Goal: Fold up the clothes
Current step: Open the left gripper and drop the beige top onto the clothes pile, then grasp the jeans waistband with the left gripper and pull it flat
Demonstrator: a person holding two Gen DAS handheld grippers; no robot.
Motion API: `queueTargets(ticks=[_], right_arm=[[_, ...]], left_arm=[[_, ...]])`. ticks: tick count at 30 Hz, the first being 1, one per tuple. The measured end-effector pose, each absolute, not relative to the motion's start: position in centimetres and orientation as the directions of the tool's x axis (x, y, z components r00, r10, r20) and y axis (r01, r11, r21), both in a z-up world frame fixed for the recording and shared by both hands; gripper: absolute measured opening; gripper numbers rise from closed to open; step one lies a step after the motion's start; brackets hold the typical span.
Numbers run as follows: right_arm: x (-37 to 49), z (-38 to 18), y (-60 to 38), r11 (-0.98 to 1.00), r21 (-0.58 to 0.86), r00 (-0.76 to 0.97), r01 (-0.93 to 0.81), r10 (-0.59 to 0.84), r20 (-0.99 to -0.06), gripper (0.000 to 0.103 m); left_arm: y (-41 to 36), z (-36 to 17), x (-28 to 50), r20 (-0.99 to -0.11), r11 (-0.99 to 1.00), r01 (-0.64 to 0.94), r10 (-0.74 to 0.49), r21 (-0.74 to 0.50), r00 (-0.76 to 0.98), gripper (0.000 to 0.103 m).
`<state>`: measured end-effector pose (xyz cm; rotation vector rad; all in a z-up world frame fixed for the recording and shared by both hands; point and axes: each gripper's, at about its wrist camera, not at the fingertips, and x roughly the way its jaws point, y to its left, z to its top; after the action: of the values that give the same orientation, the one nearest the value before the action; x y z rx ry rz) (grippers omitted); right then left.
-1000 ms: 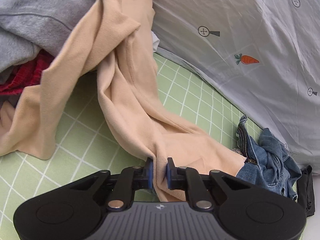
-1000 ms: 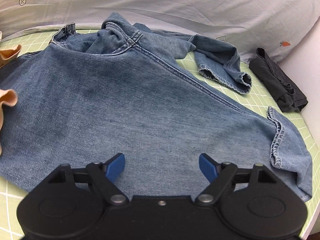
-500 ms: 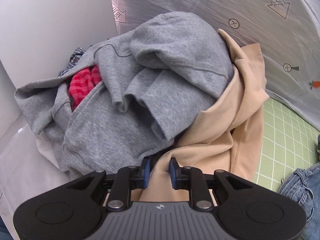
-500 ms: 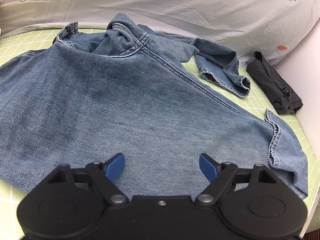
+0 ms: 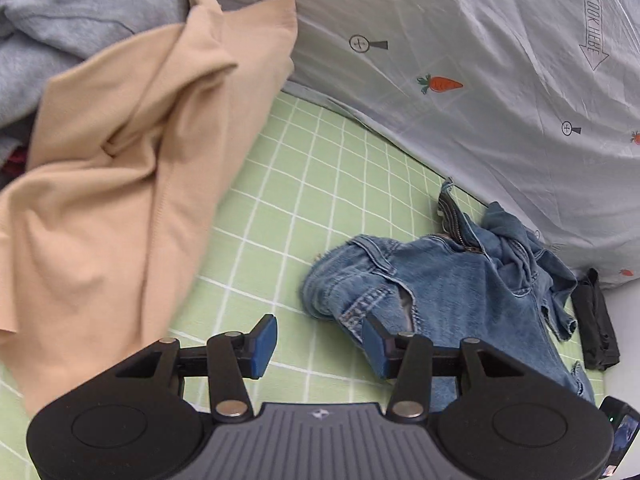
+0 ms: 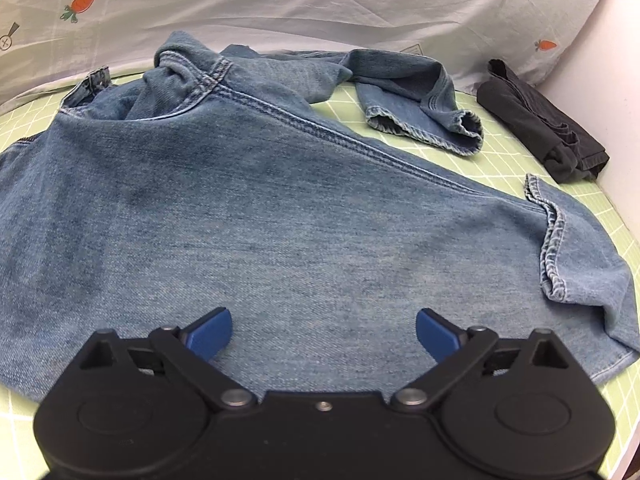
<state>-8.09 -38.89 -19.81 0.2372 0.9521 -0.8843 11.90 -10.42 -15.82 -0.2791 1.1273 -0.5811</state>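
Note:
Blue jeans (image 6: 280, 208) lie spread on the green checked mat (image 6: 500, 148); one leg's hem curls at the far right. My right gripper (image 6: 324, 332) is open and empty just above the denim. In the left wrist view the jeans (image 5: 452, 280) lie bunched at the right, waistband and zipper showing. My left gripper (image 5: 320, 344) is open and empty over the mat (image 5: 304, 184), its right fingertip close to the jeans' waistband. A beige garment (image 5: 120, 176) lies loose at the left, draped from the clothes pile.
A grey sweatshirt (image 5: 80, 20) tops the pile at the upper left. A folded dark garment (image 6: 540, 136) lies at the mat's far right; it also shows in the left wrist view (image 5: 596, 320). A carrot-print sheet (image 5: 460, 60) rises behind the mat.
My left gripper has let go of the beige garment, opened, and swung right, from the clothes pile toward the jeans. My right gripper has stayed open over the jeans, shifting slightly.

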Motion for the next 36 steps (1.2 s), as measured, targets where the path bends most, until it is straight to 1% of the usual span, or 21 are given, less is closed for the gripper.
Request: queueTargets(ticks=[3, 5, 9, 10, 11, 12, 13, 14, 17, 22, 27, 32, 36], right_arm=[[-9.7, -19.9, -39.7, 0.62, -0.173, 0.265, 0.765, -0.548, -0.794, 0.101], [-10.9, -20.1, -40.3, 0.605, -0.156, 0.261, 0.781, -0.542, -0.798, 0.102], [-12.6, -20.2, -41.3, 0.581, -0.105, 0.269, 0.807, -0.52, -0.811, 0.103], [-13.0, -20.3, -41.6, 0.575, -0.091, 0.272, 0.813, -0.513, -0.814, 0.103], [-13.2, -20.3, -41.7, 0.575, -0.084, 0.275, 0.814, -0.508, -0.816, 0.103], [-13.3, -20.3, -41.8, 0.576, -0.078, 0.278, 0.814, -0.503, -0.819, 0.103], [-13.4, -20.4, -41.9, 0.582, -0.077, 0.281, 0.81, -0.499, -0.82, 0.103], [-13.5, -20.4, -42.0, 0.588, -0.077, 0.284, 0.805, -0.496, -0.821, 0.103], [-13.7, -20.3, -42.0, 0.609, -0.078, 0.291, 0.789, -0.483, -0.826, 0.103], [-14.3, -20.2, -41.6, 0.656, -0.069, 0.312, 0.752, -0.446, -0.839, 0.103], [-15.9, -20.1, -41.0, 0.698, -0.061, 0.335, 0.714, -0.416, -0.846, 0.103], [-17.6, -20.4, -39.4, 0.739, -0.006, 0.375, 0.673, -0.348, -0.859, 0.103], [-18.1, -20.3, -37.3, 0.788, -0.001, 0.393, 0.616, -0.308, -0.867, 0.103]], left_arm=[[-12.6, -17.0, 12.6, -0.76, 0.804, 0.245, -0.594, -0.542, 0.266, 0.049], [-14.0, -17.3, 12.7, -0.771, 0.817, 0.244, -0.575, -0.523, 0.273, 0.051], [-14.9, -17.7, 12.3, -0.794, 0.844, 0.208, -0.535, -0.494, 0.289, 0.051], [-15.0, -17.8, 12.1, -0.799, 0.851, 0.194, -0.525, -0.488, 0.292, 0.047], [-15.1, -17.9, 12.0, -0.804, 0.857, 0.181, -0.516, -0.483, 0.295, 0.04], [-15.1, -18.0, 11.8, -0.809, 0.863, 0.168, -0.506, -0.477, 0.298, 0.035], [-15.2, -18.1, 11.7, -0.815, 0.868, 0.155, -0.496, -0.471, 0.301, 0.025], [-15.2, -18.2, 11.5, -0.82, 0.874, 0.142, -0.486, -0.466, 0.303, 0.02], [-15.4, -18.4, 11.0, -0.834, 0.889, 0.101, -0.455, -0.447, 0.31, 0.012], [-13.9, -18.2, 8.7, -0.849, 0.91, 0.09, -0.41, -0.405, 0.334, 0.01], [-10.1, -18.3, 4.5, -0.861, 0.925, 0.064, -0.373, -0.375, 0.347, 0.009], [-5.7, -18.3, 0.4, -0.875, 0.936, 0.007, -0.332, -0.352, 0.353, 0.009], [-2.1, -17.6, -2.0, -0.89, 0.944, -0.061, -0.283, -0.325, 0.358, 0.009]])
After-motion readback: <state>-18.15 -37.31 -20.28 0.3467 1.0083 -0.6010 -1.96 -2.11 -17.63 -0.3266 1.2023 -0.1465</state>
